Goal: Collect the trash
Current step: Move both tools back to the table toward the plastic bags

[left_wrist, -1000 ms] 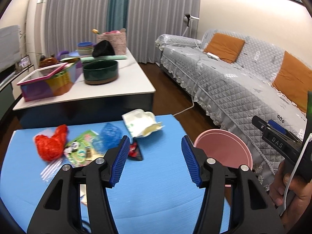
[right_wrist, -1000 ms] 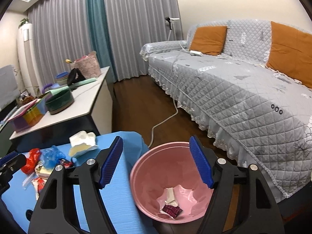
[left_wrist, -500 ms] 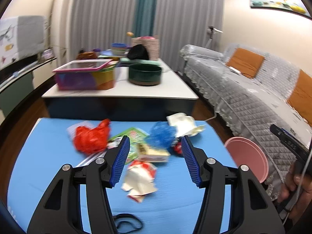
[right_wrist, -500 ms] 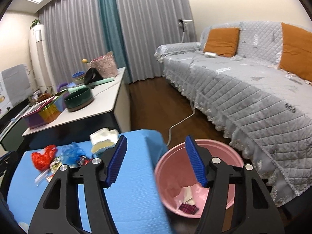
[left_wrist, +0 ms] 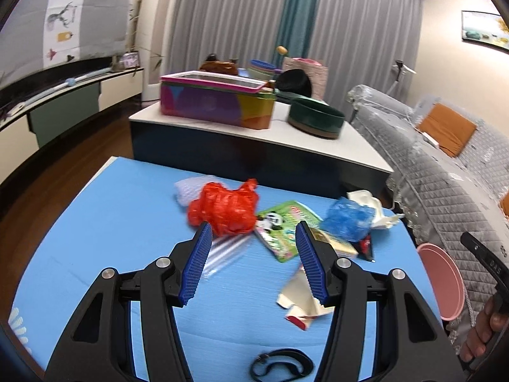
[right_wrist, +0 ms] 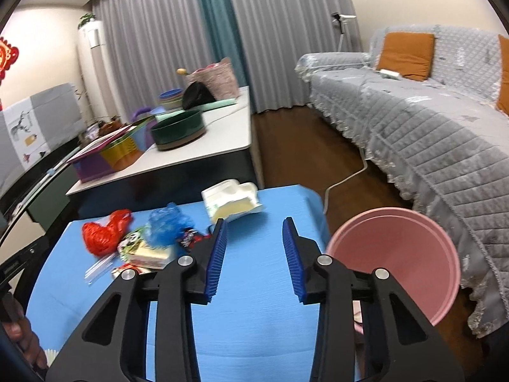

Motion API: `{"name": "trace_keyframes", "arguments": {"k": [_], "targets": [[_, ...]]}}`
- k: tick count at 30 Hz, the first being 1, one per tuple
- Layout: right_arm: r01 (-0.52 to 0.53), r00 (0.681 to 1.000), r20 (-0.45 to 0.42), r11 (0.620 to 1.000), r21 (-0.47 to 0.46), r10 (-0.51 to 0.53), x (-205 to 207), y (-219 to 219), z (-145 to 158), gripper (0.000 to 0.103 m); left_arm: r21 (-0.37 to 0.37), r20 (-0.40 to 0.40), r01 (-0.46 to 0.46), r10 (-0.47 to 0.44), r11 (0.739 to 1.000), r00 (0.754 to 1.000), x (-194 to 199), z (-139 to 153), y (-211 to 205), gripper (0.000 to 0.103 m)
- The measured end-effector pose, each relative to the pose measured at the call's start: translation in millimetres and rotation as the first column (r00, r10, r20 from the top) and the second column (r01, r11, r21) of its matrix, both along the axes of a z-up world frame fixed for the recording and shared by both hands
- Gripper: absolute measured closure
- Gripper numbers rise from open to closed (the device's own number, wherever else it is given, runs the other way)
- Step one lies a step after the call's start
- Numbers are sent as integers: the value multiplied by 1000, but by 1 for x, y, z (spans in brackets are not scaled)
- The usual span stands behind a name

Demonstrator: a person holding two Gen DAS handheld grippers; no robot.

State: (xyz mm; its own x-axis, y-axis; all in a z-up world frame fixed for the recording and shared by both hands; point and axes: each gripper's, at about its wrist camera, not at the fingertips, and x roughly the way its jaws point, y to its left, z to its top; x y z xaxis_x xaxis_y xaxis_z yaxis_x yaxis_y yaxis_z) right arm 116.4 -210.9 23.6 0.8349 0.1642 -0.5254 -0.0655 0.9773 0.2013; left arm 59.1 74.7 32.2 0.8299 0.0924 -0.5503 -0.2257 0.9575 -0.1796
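The trash lies in a loose cluster toward the far side of the blue table (left_wrist: 111,222): a crumpled red plastic bag (left_wrist: 226,208), a panda-print snack wrapper (left_wrist: 283,227), a blue crumpled bag (left_wrist: 348,218), a white tissue pack (right_wrist: 230,200), clear plastic strips (left_wrist: 222,251) and a torn paper carton (left_wrist: 299,299) nearer the camera. The pink bin (right_wrist: 394,254) stands on the floor just beside the table's right edge, next to the sofa (right_wrist: 429,133).

The left gripper (left_wrist: 253,258) hovers above the strips and the wrapper, its jaws apart with nothing between them. The right gripper (right_wrist: 254,254) is over bare table, its jaws closing on nothing.

Risks, as I judge them: the pieces overlap, so a grab at the red bag could drag the wrapper or strips along and drop them short of the bin. The flat strips offer little for the pads to catch. Light pieces near the table's edge could be knocked to the floor. A black band (left_wrist: 281,363) lies at the near edge and could be taken for trash.
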Motion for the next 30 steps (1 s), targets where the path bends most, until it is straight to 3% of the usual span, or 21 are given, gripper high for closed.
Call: {"name": "trace_keyframes", "arguments": {"k": [7,19,21,23,27,30], "targets": [[-81,997,16,997,21,81,11,32,-8,66,-1,-24,-50,50,999,998,20,-17,14,49],[-167,985,-21,984,64,169,50,73,-34,66,-2,-66,-58,58,998,996,57,-42,24,49],[-173,984,-26,982,76,176,57,76,-37,64,1,-76,-57,57,998,995,64,-46,24,46],[-181,982,-34,980,87,185,64,80,-40,60,4,-87,-60,60,998,994,71,-50,25,36],[-211,975,-53,972,107,218,76,90,-44,51,1,-109,-68,68,998,992,83,-58,30,33],[-228,969,-71,968,102,236,84,98,-50,51,-7,-121,-74,73,997,990,91,-63,35,29]]}}
